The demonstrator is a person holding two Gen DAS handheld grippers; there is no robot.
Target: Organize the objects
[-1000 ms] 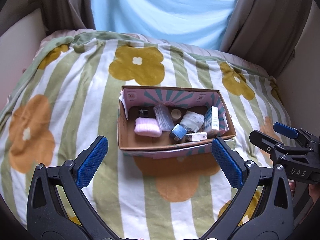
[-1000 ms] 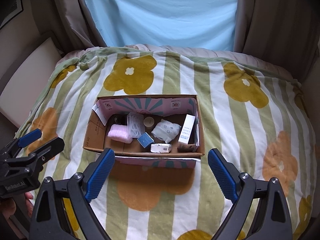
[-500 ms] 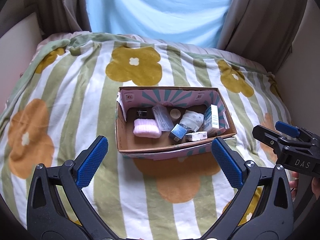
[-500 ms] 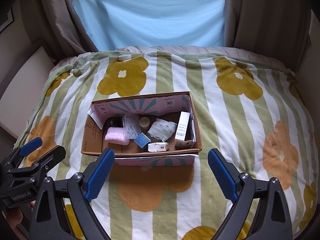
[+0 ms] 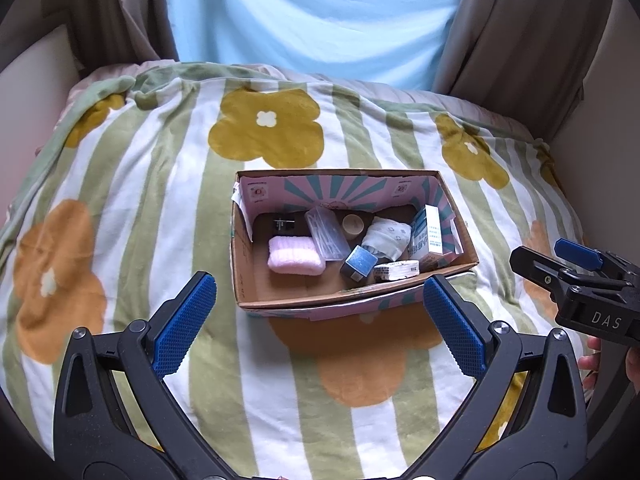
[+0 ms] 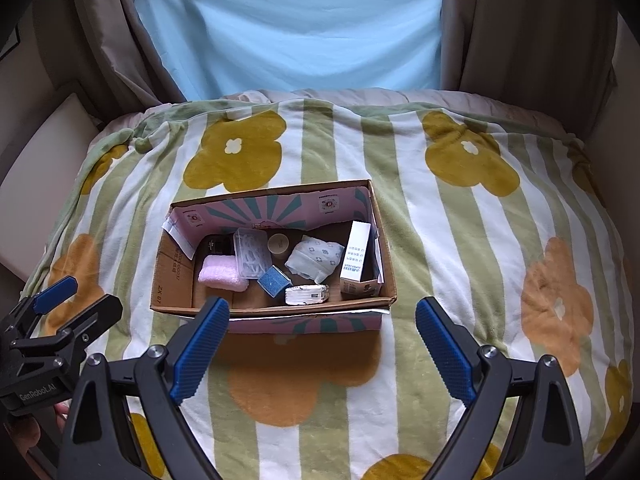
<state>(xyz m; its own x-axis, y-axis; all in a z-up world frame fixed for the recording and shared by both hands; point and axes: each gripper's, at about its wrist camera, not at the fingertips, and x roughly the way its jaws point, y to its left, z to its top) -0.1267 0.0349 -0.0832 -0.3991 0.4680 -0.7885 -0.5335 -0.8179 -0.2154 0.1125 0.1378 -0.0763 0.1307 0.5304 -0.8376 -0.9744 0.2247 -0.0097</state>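
An open cardboard box [image 5: 352, 303] [image 6: 172, 276] with a pink and teal lining sits on the bed. Inside lie a pink folded cloth [image 5: 294, 255] [image 6: 221, 273], a clear plastic case [image 5: 326, 232] [image 6: 252, 253], a small blue cube [image 5: 360, 262] [image 6: 273, 279], a white patterned pouch [image 5: 386, 237] [image 6: 316, 258], a tall white carton [image 5: 430, 236] [image 6: 356, 256], a white packet [image 5: 396, 270] [image 6: 306, 294], a round cap [image 5: 353, 224] [image 6: 279, 244] and a dark item [image 5: 283, 224]. My left gripper [image 5: 320, 320] and right gripper [image 6: 322, 340] both hover open and empty just in front of the box.
A green-and-white striped blanket [image 5: 132, 208] [image 6: 460, 232] with yellow and orange flowers covers the bed. A light blue sheet [image 6: 296, 36] and beige curtains [image 6: 520, 28] hang behind. Walls close in on both sides. A person's fingers [image 5: 592, 364] hold the right gripper's handle.
Both views have rolled slightly, so the box looks turned a little in each. The grippers stay open, at about the same distance from the box.
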